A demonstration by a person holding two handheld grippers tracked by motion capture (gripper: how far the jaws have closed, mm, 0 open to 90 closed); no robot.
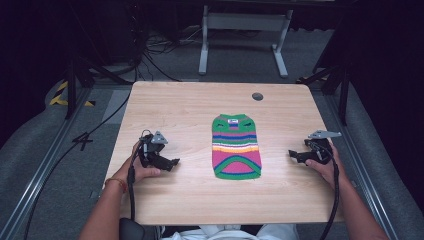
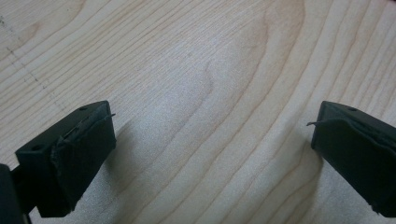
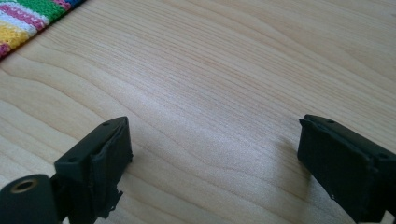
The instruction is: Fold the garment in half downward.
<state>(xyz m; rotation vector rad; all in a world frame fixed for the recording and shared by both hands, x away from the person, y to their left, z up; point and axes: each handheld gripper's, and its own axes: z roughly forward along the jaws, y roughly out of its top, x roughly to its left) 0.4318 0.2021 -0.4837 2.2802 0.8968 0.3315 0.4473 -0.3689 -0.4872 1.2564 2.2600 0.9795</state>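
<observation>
Striped sweater flat at mid-table, one gripper each side, nothing held.

Small knitted sweater, green, pink, yellow and blue bands, laid flat on wooden table, slightly right of centre; long axis running away from the person, labelled neck end far, green hem near. Left gripper resting on table left of sweater, jaws spread wide and empty, pointed right toward it, bare wood between in left gripper view. Right gripper on table right of sweater, jaws likewise spread and empty, pointed left; striped edge at upper left corner of right gripper view. Both near sweater, apart from it; neither clearly nearer. Probable next move: close in from both sides on the long edges. Round grommet near far edge.
</observation>
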